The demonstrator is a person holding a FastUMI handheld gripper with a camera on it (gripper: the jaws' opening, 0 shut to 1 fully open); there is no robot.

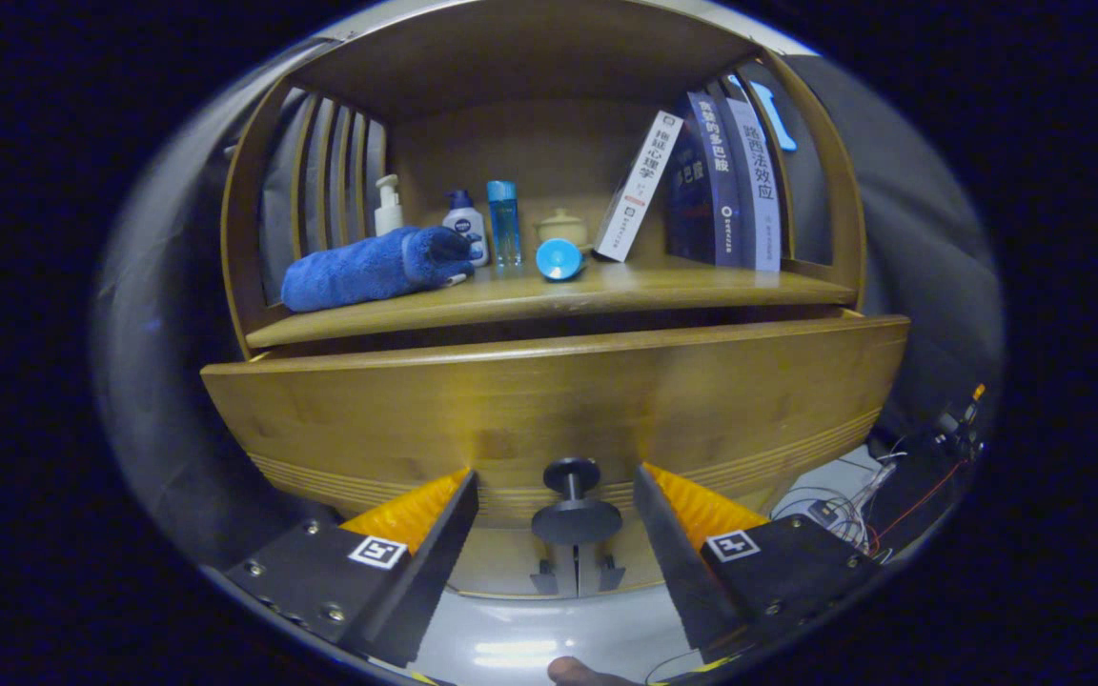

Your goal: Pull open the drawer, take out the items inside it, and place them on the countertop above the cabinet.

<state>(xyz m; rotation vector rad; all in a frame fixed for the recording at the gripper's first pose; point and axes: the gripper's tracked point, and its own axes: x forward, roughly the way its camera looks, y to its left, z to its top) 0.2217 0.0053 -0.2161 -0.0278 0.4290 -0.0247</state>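
fingers [557,519] spread open, drawer knob [572,503] between, untouched; towel [368,269], bottles [503,223], books [711,186] on countertop [606,291].

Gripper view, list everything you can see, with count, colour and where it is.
drawer: one, wooden, slightly open below the countertop
knob: one, dark, on the drawer front
countertop: one, wooden
towel: one, blue, rolled, at the countertop's left
bottles: three, one white, one white and blue, one blue, behind the towel
jar: one, pale, beside the bottles
cup: one, blue, on its side
books: four, leaning at the right
cables: several, beside the cabinet
gripper: one, open, fingers either side of the knob
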